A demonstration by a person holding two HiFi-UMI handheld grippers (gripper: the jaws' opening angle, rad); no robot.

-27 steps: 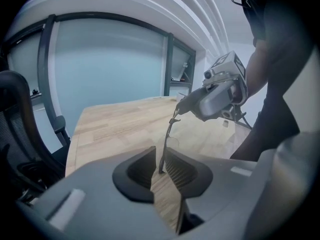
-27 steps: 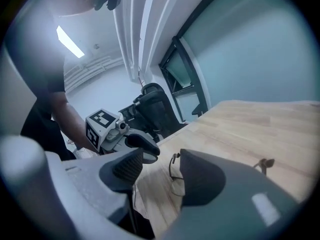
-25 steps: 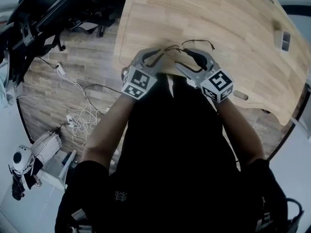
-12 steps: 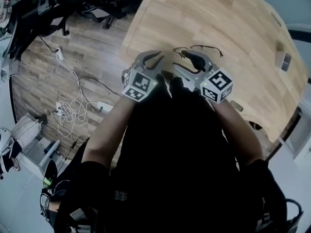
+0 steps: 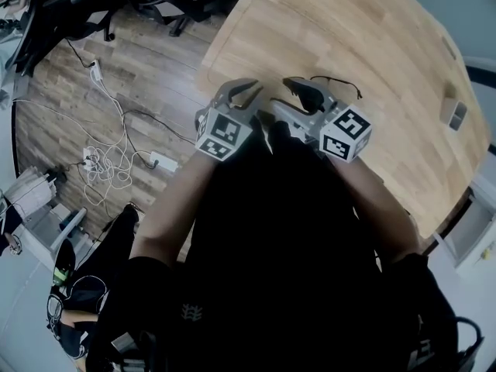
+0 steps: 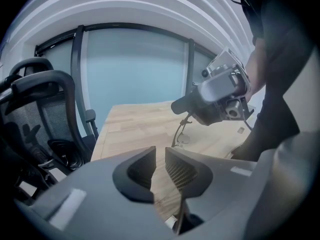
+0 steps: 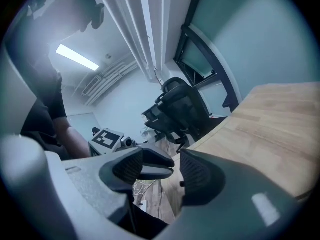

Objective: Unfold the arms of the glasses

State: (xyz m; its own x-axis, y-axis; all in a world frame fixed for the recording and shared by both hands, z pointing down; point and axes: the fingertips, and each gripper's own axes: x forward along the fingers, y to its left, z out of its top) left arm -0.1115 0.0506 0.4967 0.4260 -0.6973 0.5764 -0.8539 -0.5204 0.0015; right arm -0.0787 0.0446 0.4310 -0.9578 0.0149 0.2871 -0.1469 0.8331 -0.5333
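Note:
The thin wire glasses (image 5: 339, 84) lie on the pale wooden table (image 5: 380, 37), just right of my right gripper (image 5: 297, 88). In the left gripper view the glasses (image 6: 182, 132) rest their lenses on the wood, and one arm rises to the tip of the right gripper (image 6: 179, 105); I cannot tell whether they touch. My right gripper (image 7: 158, 165) stands open, its pads wide apart with nothing pressed between them. The left gripper (image 5: 249, 93) hovers at the table's near edge. Its jaws (image 6: 160, 160) stand a narrow gap apart and hold nothing.
A black mesh office chair (image 6: 40, 101) stands at the table's far side, seen also as the chair (image 7: 180, 109). White cables (image 5: 108, 161) sprawl on the wooden floor. A small white box (image 5: 453, 113) sits at the table's right edge.
The head view has swung. Both grippers have shifted sideways along the table's edge. The glasses, which spanned the gap between the two tips, now lie to the right of the right gripper.

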